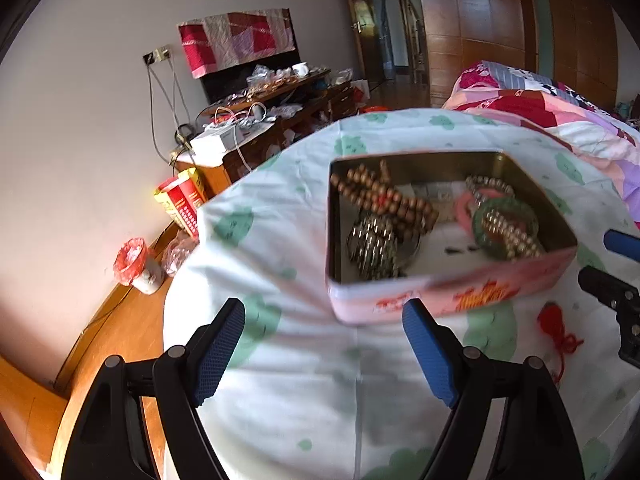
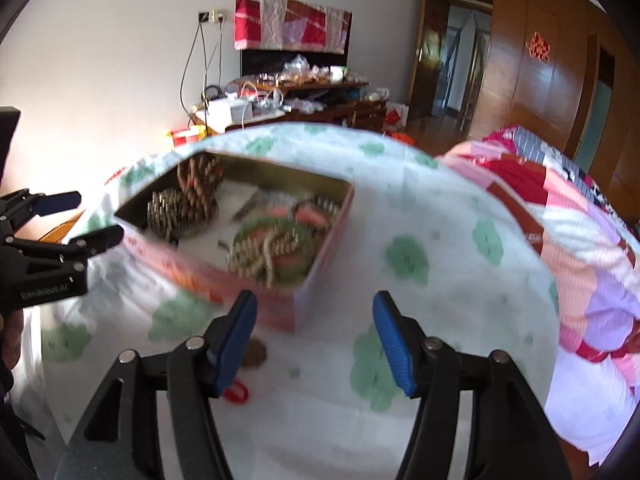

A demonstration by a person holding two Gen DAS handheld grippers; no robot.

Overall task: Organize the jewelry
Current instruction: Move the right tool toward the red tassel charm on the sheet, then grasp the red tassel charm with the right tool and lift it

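While both grippers hovered with jaws spread wide and empty, a red knotted cord [image 2: 236, 393] with a small brown bead cluster [image 2: 253, 354] lay on the green-patterned white cloth [image 2: 440, 280], just outside the pink open tin of bracelets [image 2: 312, 280]. It sat beside the right gripper [image 2: 316, 344], nearer than the left gripper [image 1: 324, 354].

I see a tin box [image 1: 440, 300] of thin metal, brassy and glossy inside, painted pink outside. It holds brown wooden beads [image 1: 384, 196] and shiny metal bangles [image 1: 372, 248]. The sheet [image 1: 300, 380] under it is soft matt cloth. My fingers [image 2: 394, 342] carry ribbed blue pads on matt black plastic.
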